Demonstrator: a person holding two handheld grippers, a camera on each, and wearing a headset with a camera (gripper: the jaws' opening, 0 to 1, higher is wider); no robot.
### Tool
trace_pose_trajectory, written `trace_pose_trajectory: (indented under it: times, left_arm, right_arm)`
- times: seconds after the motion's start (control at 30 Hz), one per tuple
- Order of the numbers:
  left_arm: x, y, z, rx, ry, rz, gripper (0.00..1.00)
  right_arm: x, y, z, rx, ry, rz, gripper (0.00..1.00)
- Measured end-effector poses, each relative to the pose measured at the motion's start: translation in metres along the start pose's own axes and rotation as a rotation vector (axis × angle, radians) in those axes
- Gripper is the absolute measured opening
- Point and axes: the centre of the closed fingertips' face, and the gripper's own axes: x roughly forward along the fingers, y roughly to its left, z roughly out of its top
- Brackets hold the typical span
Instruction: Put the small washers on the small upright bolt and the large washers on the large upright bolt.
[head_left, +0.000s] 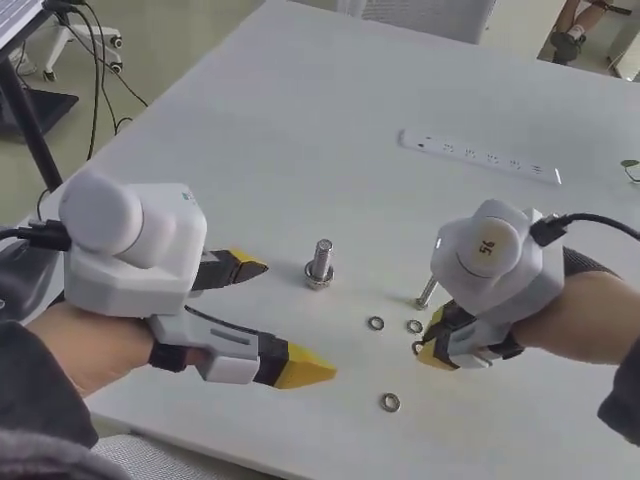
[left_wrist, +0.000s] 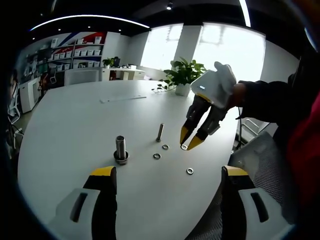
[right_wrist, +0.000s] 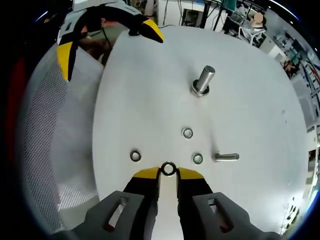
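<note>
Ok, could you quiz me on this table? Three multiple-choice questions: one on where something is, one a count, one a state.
1. The left gripper is: A open, B shut on a washer, C shut on a bolt.
2. Loose washers lying on the table: A one, B three, C six.
3. The small bolt is nearest: A the left gripper, B the right gripper, C equally far from both.

Answers:
1 A: its yellow-tipped jaws stand wide apart with nothing between them.
2 B: three lie flat near the small bolt, and a fourth washer sits in the right gripper.
3 B: the bolt stands just beside that gripper.
</note>
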Motion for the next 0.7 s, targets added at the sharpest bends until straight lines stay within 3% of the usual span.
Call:
trace_pose_trajectory:
  times: [0.3,0.7]
  left_arm:
    - [0.003,-0.003,0.001,0.008,0.006,-0.009,0.86]
    - [0.006,-0.005,0.003,0.016,0.013,-0.015,0.86]
  right_arm:
    - [-0.014,-0.012,-0.025,0.066,0.004,-0.036,0.13]
    - [-0.021,-0.020,-0.035,0.102,0.000,-0.061,0.13]
